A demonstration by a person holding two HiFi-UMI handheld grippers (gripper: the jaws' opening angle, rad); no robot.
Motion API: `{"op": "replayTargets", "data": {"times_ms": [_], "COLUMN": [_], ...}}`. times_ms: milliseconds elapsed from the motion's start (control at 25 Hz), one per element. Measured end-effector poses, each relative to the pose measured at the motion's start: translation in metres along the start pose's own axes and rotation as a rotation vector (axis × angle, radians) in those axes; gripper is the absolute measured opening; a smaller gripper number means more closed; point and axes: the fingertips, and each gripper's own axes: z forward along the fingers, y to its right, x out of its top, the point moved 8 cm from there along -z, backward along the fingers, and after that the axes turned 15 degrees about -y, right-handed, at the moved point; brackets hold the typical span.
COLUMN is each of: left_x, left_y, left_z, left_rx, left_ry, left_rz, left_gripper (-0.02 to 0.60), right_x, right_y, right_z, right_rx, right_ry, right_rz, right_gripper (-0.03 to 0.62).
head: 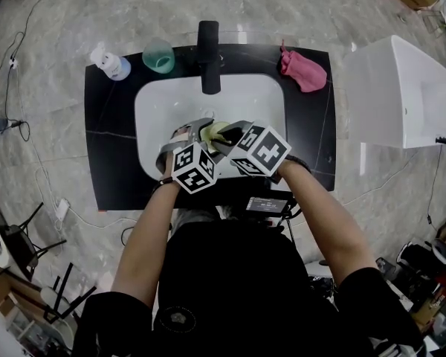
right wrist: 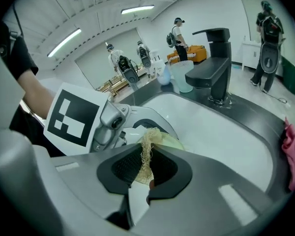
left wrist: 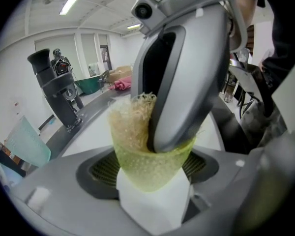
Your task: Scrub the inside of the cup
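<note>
Cup (left wrist: 150,167): yellow-green, clasped by the left tongs (left wrist: 153,186) over the sink (right wrist: 226,132).
Right tongs (right wrist: 145,173): clenched on a fibrous scrubber (right wrist: 146,151), pushed inside the cup.

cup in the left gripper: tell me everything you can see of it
The cup is yellow-green, translucent and plastic-looking, with a dimpled wall. The left gripper holds it over the white sink, mouth toward the right gripper, whose jaws reach inside with a straw-coloured fibrous scrubber against the inner wall. Its base is hidden.
</note>
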Motion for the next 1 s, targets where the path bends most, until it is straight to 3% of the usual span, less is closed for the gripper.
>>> {"op": "replayTargets", "data": {"times_ms": [320, 600, 800, 1000], "left_x": [-0.002, -0.006, -0.008, -0.012], "left_y": [-0.001, -0.004, -0.007, -0.014], "left_z": [0.0, -0.008, -0.011, -0.015], "left_rx": [-0.08, -0.141, -0.125, -0.076], "left_ry": [0.009, 0.027, 0.034, 0.027], "left_rz": [-0.071, -0.128, -0.139, -0.146], "left_gripper": [0.37, 0.37, 0.37, 0.37], "right_x": [0.004, -0.002, -0.008, -0.01], "right_y": [0.008, 0.011, 0.012, 0.009], "right_z": [-0.011, -0.014, -0.012, -0.013], "right_rx": [-0.09, -0.238, -0.237, -0.186], "right_ry": [0.054, 0.017, -0.006, 0.01], "right_rz": [-0.049, -0.205, -0.218, -0.167], "right_gripper": [0.043, 0.043, 0.043, 0.043]}}
